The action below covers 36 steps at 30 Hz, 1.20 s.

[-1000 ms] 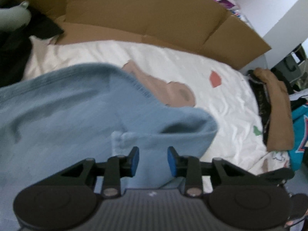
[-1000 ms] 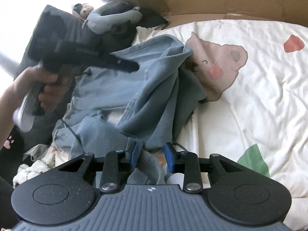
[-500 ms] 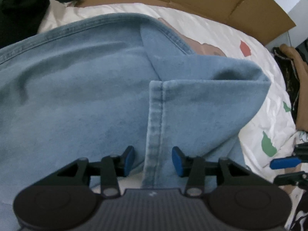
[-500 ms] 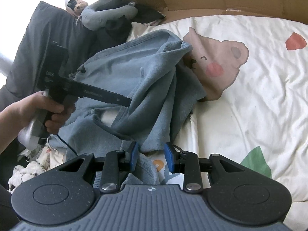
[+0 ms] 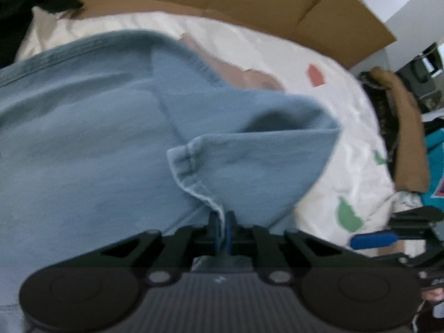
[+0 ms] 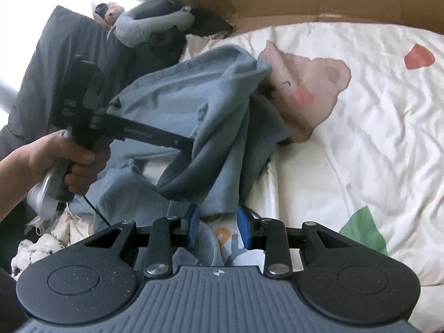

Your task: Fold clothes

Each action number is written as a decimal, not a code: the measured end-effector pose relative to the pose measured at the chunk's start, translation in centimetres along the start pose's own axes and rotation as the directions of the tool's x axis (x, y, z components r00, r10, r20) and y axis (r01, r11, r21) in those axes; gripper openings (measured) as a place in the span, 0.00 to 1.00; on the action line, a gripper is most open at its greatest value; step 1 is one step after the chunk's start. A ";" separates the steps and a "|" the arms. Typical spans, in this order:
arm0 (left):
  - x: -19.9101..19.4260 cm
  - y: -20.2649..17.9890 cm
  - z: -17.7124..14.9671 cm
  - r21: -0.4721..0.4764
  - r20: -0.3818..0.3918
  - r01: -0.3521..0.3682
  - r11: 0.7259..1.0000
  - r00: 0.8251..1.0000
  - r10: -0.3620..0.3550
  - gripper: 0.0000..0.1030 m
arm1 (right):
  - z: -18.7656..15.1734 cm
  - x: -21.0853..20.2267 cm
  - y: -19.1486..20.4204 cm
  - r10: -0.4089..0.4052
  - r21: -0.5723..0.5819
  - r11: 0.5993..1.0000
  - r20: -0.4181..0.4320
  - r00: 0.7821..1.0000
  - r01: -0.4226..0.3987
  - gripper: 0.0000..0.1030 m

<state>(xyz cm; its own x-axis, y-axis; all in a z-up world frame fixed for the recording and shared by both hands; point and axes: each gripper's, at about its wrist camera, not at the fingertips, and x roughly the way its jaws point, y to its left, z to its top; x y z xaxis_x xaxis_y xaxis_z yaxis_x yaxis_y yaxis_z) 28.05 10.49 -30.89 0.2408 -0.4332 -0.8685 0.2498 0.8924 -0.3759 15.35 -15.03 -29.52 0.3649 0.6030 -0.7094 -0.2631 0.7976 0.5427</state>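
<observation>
Now the left claw (image 5: 222,229) pinches the stitched hem of the blue garment (image 5: 91,144) at lower centre; the right claw (image 6: 219,226) hovers part-open over the bed sheet (image 6: 360,144).

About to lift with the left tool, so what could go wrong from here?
The left tool pinches only the thin stitched hem of the blue garment, so it may slip out. The garment is bunched in folds, so lifting may drag the whole heap. The right tool straddles cloth without clamping it, so that side may trail.
</observation>
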 end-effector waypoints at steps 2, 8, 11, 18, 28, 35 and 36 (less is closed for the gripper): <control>-0.3 -1.3 0.1 0.008 0.009 0.027 1.000 1.000 -0.027 0.04 | 0.2 -0.1 0.2 0.003 -0.002 1.000 0.013 1.000 -0.003 0.31; -1.8 -4.9 1.0 0.035 0.046 0.123 0.992 0.991 -0.125 0.04 | 0.8 -0.1 1.0 0.022 -0.012 1.000 0.045 0.999 -0.021 0.33; -2.1 -6.3 1.3 0.040 0.048 0.174 0.984 0.983 -0.176 0.04 | 0.8 -0.1 1.5 0.026 -0.009 1.000 0.068 0.997 -0.025 0.37; -0.6 -9.3 1.2 0.049 0.006 0.247 0.968 0.969 -0.247 0.04 | 0.6 -0.8 2.0 0.023 -0.005 1.000 0.137 0.990 -0.022 0.59; 1.7 -11.5 0.9 0.025 -0.019 0.246 0.969 0.969 -0.246 0.05 | 0.2 -1.1 -0.9 -0.053 0.196 0.980 0.167 0.985 0.020 0.63; 1.8 -11.3 1.1 -0.014 -0.027 0.266 0.964 0.964 -0.266 0.19 | -0.9 -1.2 -3.3 -0.124 0.252 0.964 0.157 0.980 0.082 0.03; 1.5 -11.2 1.1 -0.010 -0.017 0.259 0.966 0.966 -0.259 0.22 | -0.9 -1.3 -3.6 -0.134 0.251 0.964 0.151 0.979 0.093 0.03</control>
<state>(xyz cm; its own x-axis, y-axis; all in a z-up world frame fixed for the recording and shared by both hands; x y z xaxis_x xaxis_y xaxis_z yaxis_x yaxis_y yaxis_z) 26.61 -0.29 -27.64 0.1521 -0.6475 -0.7467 0.2940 0.7509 -0.5913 14.99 -18.64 -30.95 0.5278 0.4820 -0.6993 0.0044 0.8218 0.5698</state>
